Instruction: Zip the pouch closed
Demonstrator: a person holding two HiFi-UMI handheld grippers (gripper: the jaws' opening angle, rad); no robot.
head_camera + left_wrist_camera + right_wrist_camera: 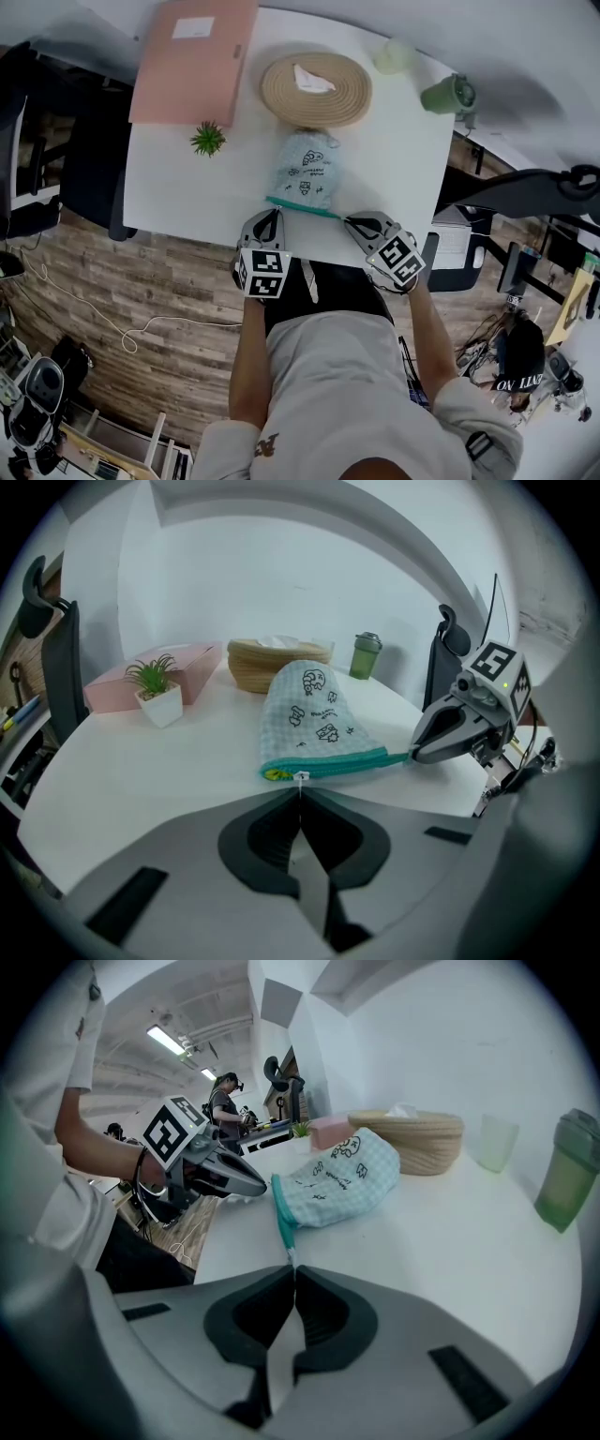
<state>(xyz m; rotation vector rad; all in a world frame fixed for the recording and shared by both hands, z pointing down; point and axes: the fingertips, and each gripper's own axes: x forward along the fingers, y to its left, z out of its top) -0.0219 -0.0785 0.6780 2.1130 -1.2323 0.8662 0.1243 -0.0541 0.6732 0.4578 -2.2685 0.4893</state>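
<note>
A pale checked pouch point(305, 172) with small prints lies on the white table point(178, 202), its teal zipper edge point(302, 207) facing me. My left gripper point(273, 213) is at the zipper's left end, shut on the small white zipper pull point(301, 778). Beside the pull, a bit of yellow lining point(272, 774) shows. My right gripper point(349, 221) is shut on the teal tab at the zipper's right end point(287, 1249). In the left gripper view the pouch point(314, 714) lies just past the jaws, with the right gripper point(419, 755) pinching the tab. The right gripper view shows the pouch point(342, 1180) and the left gripper point(265, 1188).
Behind the pouch stands a woven basket point(316, 89) with tissue in it. A pink box point(192, 61) and a small potted plant point(207, 139) are at the back left. A green lidded cup point(448, 95) and a pale cup point(392, 56) stand at the back right. Office chairs flank the table.
</note>
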